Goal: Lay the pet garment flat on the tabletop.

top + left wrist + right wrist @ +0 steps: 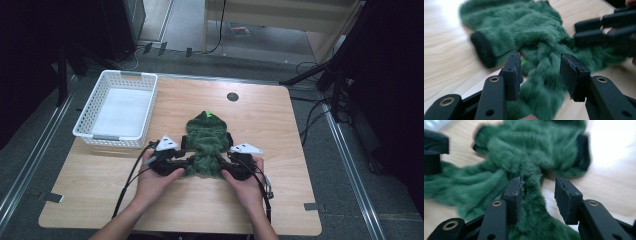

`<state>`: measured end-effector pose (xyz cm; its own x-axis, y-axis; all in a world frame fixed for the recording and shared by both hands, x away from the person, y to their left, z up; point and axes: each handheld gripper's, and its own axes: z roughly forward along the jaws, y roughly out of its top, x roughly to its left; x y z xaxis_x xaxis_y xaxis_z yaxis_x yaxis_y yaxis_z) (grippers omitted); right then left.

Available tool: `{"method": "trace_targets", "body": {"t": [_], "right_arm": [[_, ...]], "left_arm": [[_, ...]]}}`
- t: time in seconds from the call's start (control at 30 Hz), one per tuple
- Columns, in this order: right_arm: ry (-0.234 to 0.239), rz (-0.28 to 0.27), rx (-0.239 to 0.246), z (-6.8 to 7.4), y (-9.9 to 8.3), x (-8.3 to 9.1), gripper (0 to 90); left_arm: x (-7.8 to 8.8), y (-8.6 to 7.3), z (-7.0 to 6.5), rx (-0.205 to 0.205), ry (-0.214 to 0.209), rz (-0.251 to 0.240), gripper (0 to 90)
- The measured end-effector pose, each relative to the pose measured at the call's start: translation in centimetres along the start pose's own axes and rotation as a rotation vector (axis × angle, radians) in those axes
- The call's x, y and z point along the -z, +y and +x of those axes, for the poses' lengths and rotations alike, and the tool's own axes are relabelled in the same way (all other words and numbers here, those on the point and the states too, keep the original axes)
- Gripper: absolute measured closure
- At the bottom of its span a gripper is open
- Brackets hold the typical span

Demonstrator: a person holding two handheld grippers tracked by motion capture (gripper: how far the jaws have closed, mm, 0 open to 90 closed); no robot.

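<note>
Left tool [176, 161] and right tool [229, 161] sit at the near end of a fuzzy green garment [206, 142] on the wooden tabletop [280, 125]. From the high view you can see the whole scene: two hands holding the tools, one at each near corner of the garment, and a white basket [118, 107] far off to the left, well apart from the garment. That view is too small to show the jaws. The left tool's own view [540, 75] shows them up close. Its two black jaws stand apart with a bunch of green fuzz between them, and the pads do not squeeze it, so this tool is open. You can also see a dark cuff [482, 51] on one sleeve there, and the other tool at the top right. The right tool's own view [537, 200] shows its jaws apart too, with fuzz beside the left pad and bare wood by the right pad, so it is open as well. The garment lies flat in the middle of the tabletop. Its long way runs from the person toward the far edge, with a bright green tip [208, 114] pointing away from the person.
</note>
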<state>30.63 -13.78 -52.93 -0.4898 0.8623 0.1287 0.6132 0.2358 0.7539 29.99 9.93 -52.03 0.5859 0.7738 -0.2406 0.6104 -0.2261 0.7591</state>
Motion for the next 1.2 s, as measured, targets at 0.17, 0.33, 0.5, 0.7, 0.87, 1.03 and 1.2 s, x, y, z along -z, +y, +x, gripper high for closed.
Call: {"method": "trace_targets", "body": {"t": [0.17, 0.33, 0.5, 0.7, 0.87, 1.03, 1.2], "right_arm": [[-0.022, 0.004, 0.037, 1.1, -0.1, -1.9, 75.5], [-0.046, 0.008, 0.048, 0.7, -0.1, -2.0, 83.9], [-0.082, 0.011, 0.057, -0.1, 0.0, -2.5, 85.2], [0.003, -0.025, 0.032, -0.1, 0.3, -3.1, 77.7], [0.004, -0.096, 0.014, 0.3, 0.7, -2.2, 53.5], [-0.008, -0.085, 0.029, -0.3, 0.8, -1.2, 53.7], [-0.023, -0.030, 0.075, -1.0, -0.1, -1.2, 55.6]], "left_arm": [[-3.8, 0.4, -1.1, -0.059, 0.124, 0.075, 57.0], [-3.9, 0.6, 0.1, -0.018, 0.145, 0.054, 80.0], [-3.7, 0.5, 2.0, 0.008, 0.220, 0.049, 85.1], [-3.6, 0.5, 2.5, 0.034, 0.147, 0.033, 70.6], [-2.0, 0.6, 2.3, 0.019, 0.077, -0.031, 50.5], [-0.8, 0.2, 2.0, -0.015, 0.073, -0.031, 51.5], [-0.1, -0.7, 2.6, 0.007, 0.062, -0.015, 56.1]]}}
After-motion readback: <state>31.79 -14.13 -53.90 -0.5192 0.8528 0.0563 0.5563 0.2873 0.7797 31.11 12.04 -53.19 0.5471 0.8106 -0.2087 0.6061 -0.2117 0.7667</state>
